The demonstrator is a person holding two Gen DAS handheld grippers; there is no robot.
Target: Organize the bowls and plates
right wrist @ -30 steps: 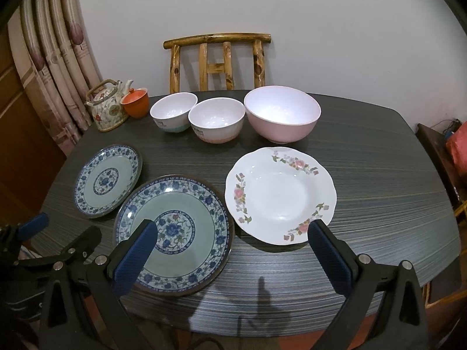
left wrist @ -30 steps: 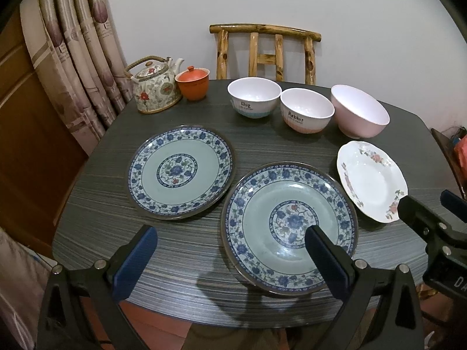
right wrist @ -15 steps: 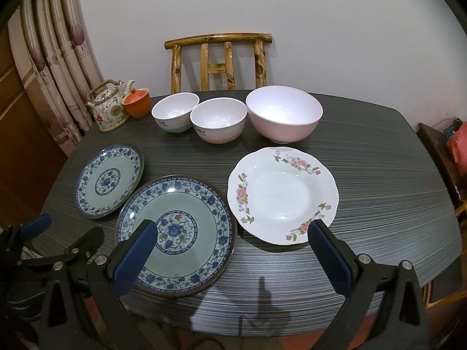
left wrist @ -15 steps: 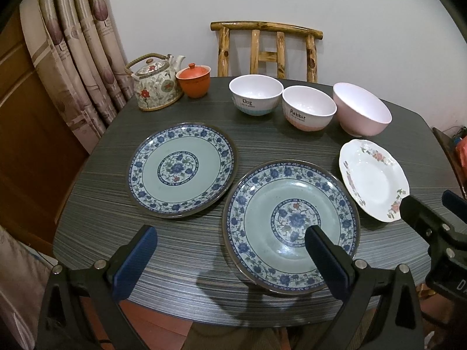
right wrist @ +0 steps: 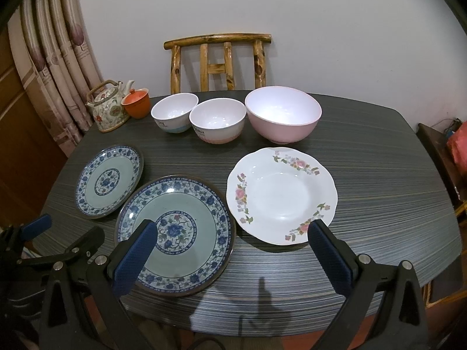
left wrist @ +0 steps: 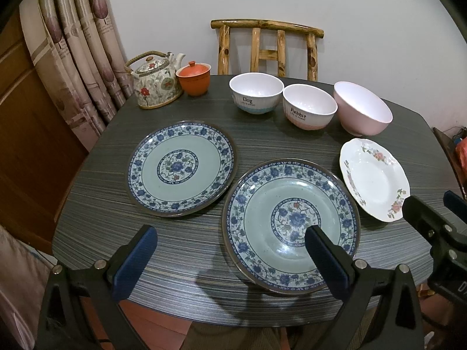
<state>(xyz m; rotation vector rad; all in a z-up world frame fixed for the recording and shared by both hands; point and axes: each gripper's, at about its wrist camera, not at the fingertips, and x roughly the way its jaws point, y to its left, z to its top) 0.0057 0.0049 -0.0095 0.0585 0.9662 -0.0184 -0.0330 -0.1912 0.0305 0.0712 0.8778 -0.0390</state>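
Two blue-patterned plates lie on the dark striped table (left wrist: 262, 143): a flatter one (left wrist: 181, 167) to the left and a deeper one (left wrist: 290, 224) near the front edge. A white floral plate (right wrist: 281, 195) sits to the right. Behind stand a "Dog" bowl (left wrist: 256, 92), a "Rabbit" bowl (left wrist: 309, 106) and a larger pink bowl (right wrist: 282, 113). My left gripper (left wrist: 230, 250) hovers open over the front edge, its right finger above the deep plate. My right gripper (right wrist: 233, 248) is open too, straddling the gap between the deep plate (right wrist: 175, 234) and the floral plate.
A floral teapot (left wrist: 154, 83) and an orange lidded cup (left wrist: 194, 77) stand at the table's back left corner. A wooden chair (right wrist: 219, 61) is behind the table against the wall. Curtains (left wrist: 73, 52) hang at the left.
Both views have drifted very slightly; the dishes stay in place and both grippers remain open.
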